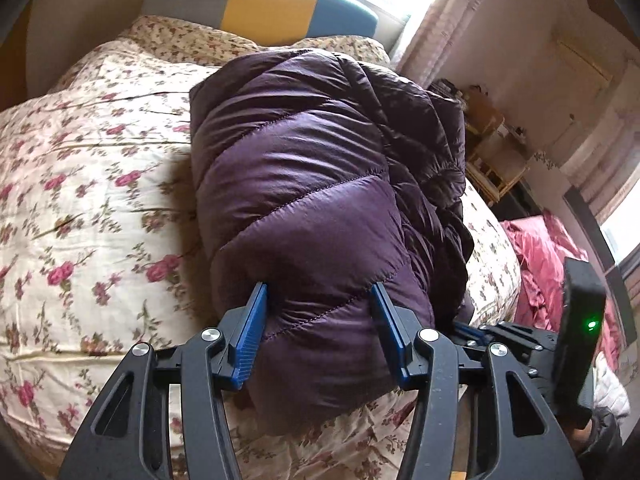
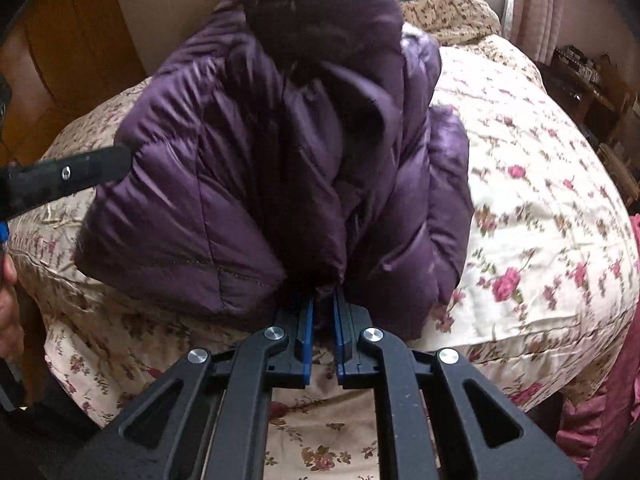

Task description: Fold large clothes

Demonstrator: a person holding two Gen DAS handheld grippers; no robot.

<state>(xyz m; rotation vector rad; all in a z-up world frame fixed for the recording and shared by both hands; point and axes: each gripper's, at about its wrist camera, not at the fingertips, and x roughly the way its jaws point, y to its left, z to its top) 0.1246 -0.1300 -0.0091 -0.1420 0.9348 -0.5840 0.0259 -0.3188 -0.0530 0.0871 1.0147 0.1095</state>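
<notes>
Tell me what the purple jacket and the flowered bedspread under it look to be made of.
Jacket: probably a thin synthetic shell such as nylon over soft filling; it has a slight sheen, stitched quilt lines and puffy sections.
Bedspread: looks like matte woven cotton or a similar cloth, cream with a printed pink flower pattern and fine creases. It could be a blend; the pictures do not settle that.

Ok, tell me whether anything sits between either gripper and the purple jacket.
Nothing visible does. The left gripper has a thick fold of the purple jacket right between its jaws, with the blue pads against the padding. The right gripper has its jaws shut on the jacket's dark near edge. Only the floral bedcover lies around it.
</notes>
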